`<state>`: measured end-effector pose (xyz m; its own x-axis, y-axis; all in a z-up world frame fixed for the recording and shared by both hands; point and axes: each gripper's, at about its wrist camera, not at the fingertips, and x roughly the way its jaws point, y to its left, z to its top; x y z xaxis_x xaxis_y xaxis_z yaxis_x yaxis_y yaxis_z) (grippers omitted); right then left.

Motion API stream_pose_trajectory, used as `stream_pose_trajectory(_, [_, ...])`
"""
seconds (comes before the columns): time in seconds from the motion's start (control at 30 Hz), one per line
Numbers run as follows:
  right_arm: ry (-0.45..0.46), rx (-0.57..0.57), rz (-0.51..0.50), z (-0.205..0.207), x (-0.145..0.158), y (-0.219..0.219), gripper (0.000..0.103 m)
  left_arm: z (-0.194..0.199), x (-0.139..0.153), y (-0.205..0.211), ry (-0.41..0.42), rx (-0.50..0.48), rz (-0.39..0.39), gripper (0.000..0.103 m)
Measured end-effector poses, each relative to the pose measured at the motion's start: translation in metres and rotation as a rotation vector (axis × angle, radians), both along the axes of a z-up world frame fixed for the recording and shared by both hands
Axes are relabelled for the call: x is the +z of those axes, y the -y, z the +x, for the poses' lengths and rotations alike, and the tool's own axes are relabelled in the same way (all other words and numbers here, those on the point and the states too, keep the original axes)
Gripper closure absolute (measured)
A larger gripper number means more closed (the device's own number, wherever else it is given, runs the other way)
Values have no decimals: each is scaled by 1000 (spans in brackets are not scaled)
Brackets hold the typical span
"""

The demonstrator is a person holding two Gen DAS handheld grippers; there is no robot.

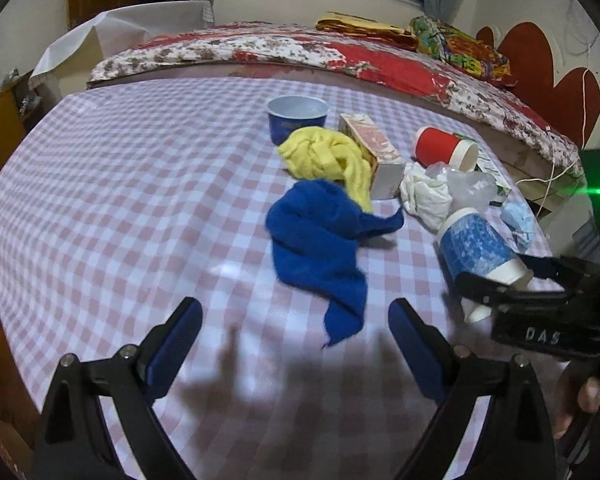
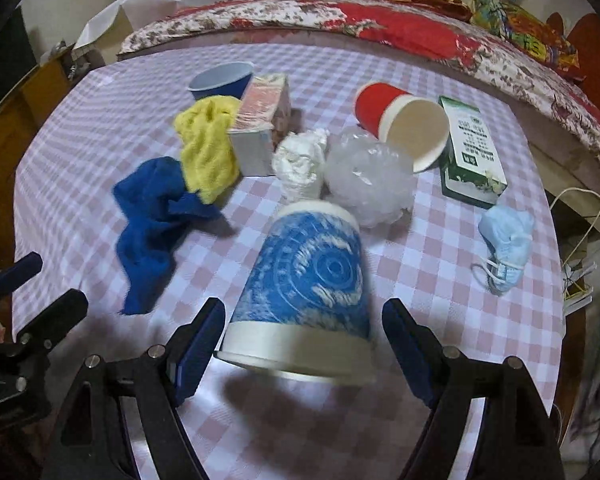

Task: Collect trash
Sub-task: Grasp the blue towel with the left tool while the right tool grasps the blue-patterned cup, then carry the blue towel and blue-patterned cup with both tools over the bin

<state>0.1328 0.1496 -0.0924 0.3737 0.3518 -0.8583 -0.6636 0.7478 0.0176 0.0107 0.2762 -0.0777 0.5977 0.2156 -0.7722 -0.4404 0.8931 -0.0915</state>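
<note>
from the left view, the left gripper (image 1: 296, 344) hangs wide apart over bare tablecloth (image 1: 120, 200), the blue rag (image 1: 316, 236) just beyond it. at right the right gripper (image 1: 512, 280) sits around the blue cup (image 1: 474, 246).

from the right view, that cup (image 2: 306, 280) lies on its side between the spread fingers (image 2: 198, 344) — near, but not pinched. it looks light and thin-walled; i'd take it across the stiffer rim, gently, or it will crush.
</note>
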Motion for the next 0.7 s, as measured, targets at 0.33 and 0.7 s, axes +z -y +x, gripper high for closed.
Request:
stream_pose_trajectory(0.33, [9, 10, 23, 14, 4, 6, 34, 68, -22, -6, -48, 12, -33, 18])
stream_pose_trajectory(0.7, [2, 21, 71, 9, 8, 21, 40, 57, -31, -12, -46, 58, -27, 88])
